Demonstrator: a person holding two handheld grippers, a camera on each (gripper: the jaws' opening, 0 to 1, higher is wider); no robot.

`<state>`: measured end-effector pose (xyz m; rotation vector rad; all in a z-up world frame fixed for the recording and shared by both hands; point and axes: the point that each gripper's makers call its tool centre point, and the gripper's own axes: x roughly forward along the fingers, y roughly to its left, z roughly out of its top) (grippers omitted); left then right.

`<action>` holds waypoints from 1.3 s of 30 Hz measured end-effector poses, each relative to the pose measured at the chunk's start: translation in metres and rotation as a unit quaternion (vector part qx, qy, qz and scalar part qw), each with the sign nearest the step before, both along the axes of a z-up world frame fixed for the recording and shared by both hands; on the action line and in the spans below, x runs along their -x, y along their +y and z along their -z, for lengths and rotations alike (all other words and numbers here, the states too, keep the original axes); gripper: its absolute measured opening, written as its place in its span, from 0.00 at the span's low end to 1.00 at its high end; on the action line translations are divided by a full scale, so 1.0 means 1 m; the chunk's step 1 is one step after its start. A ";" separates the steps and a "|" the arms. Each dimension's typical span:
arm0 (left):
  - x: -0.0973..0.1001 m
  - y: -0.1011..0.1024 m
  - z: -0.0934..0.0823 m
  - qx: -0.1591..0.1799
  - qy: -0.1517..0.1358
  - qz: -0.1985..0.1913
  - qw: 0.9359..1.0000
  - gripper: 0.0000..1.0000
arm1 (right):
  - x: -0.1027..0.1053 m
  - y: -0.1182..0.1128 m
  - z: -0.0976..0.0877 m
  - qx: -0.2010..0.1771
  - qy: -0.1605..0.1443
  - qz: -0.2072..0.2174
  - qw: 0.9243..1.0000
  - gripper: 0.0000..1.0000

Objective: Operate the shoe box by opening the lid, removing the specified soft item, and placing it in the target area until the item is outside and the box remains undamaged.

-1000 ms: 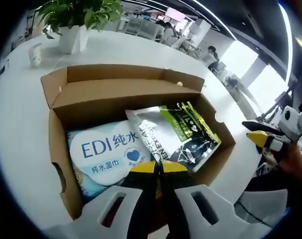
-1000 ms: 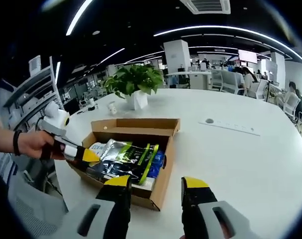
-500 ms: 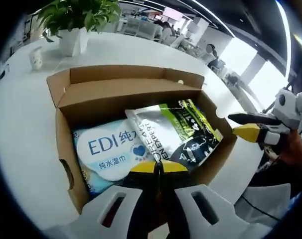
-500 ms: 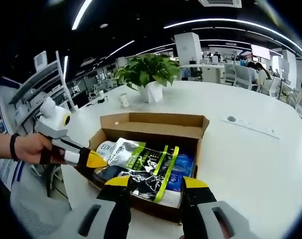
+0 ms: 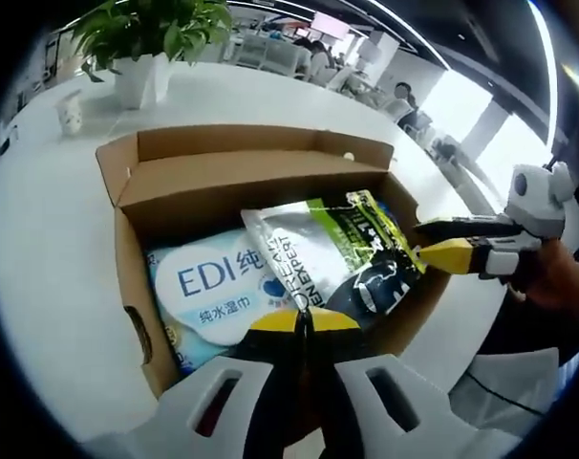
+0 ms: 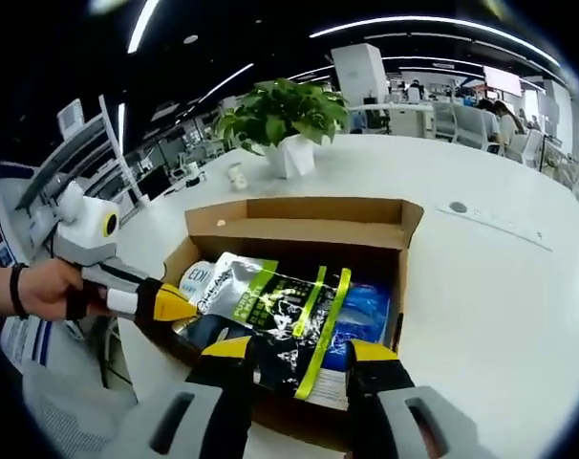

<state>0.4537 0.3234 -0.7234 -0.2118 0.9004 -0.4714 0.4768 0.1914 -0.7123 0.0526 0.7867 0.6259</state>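
While the brown cardboard shoe box (image 5: 261, 182) sits open on the white round worktop (image 5: 41, 239), its lid flap folded back on the far side, two soft packs are seen lying inside. In the left gripper view, a white-and-blue wet-wipes pack marked "EDI" (image 5: 213, 292) lies flat on the box floor toward the left wall, and a silver, black and lime-green foil pouch (image 5: 342, 258) lies partly over it, reaching to the right wall. In the right gripper view the same foil pouch (image 6: 280, 311) is on top, w/ the wipes pack (image 6: 202, 277) showing at its left and a blue pack edge at its right.

The left gripper (image 5: 304, 320) is seen just above the box's near wall, its yellow-tipped fingers (image 5: 270, 320) pressed together w/ nothing between them. The right gripper (image 6: 299, 356) is seen over the near wall too, its fingers (image 6: 225, 349) spread apart and holding nothing, the pouch's near end lying betw. them in the view. The right gripper is also seen at the box's right wall in the left gripper view, its tip near the pouch corner; contact can't be told.

Beyond the box, a green potted plant in a white pot (image 5: 141, 48) and a small white cup (image 5: 70, 113) are seen on the worktop, well apart from the box. A flat strip w/ a round dark disc (image 6: 490, 222) lies on the worktop to the right in the right gripper view. Office desks and chairs are seen behind.
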 end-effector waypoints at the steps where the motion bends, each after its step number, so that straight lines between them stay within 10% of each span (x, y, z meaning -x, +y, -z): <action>1: 0.000 0.000 0.000 0.001 0.001 0.000 1.000 0.01 | 0.000 0.000 0.002 0.000 0.003 0.001 1.000 0.35; 21: -0.003 0.003 0.004 0.010 0.003 -0.001 1.000 0.01 | -0.007 0.015 0.016 -0.012 0.054 0.022 0.998 0.29; 39: -0.012 0.006 -0.005 0.021 -0.014 -0.011 1.000 0.00 | -0.004 -0.002 0.009 -0.034 0.053 0.076 0.995 0.00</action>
